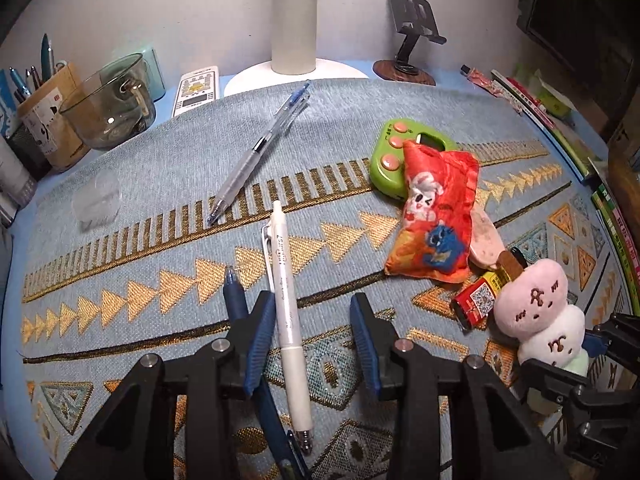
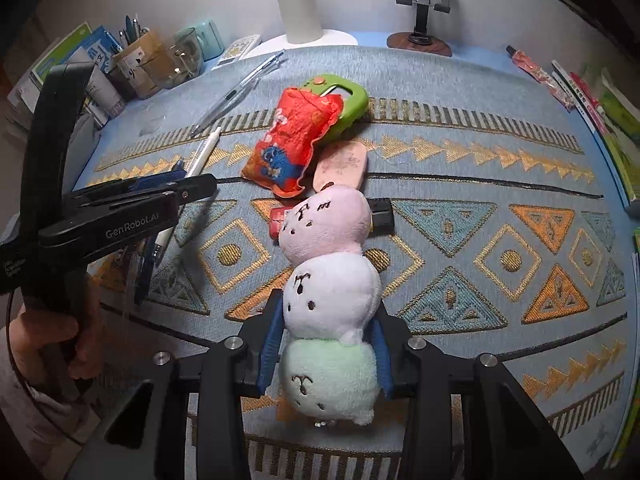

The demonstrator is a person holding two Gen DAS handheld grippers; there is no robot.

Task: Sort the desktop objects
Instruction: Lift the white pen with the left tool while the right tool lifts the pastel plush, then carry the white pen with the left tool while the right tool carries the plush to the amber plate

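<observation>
A white pen [image 1: 286, 312] lies on the patterned cloth between the jaws of my left gripper [image 1: 312, 316]. It rests against the left pad and well clear of the right one, so the gripper is open. A dark blue pen [image 1: 234, 296] lies beside and under the left finger. My right gripper [image 2: 327, 316] is shut on a plush toy [image 2: 330, 292] made of pink, white and green balls, with its pads pressing the lower part. The plush [image 1: 538, 312] and the right gripper [image 1: 600, 344] also show at the right edge of the left wrist view.
Ahead lie two clear pens [image 1: 260, 148], a green timer [image 1: 390, 160], a red pouch [image 1: 436, 216], a pink oblong thing [image 1: 486, 236] and a small red bottle [image 1: 478, 298]. A pen holder [image 1: 48, 116], glass mug [image 1: 108, 104], remote [image 1: 196, 90], lamp [image 1: 294, 28], phone stand [image 1: 412, 36] and books [image 1: 560, 128] line the edges.
</observation>
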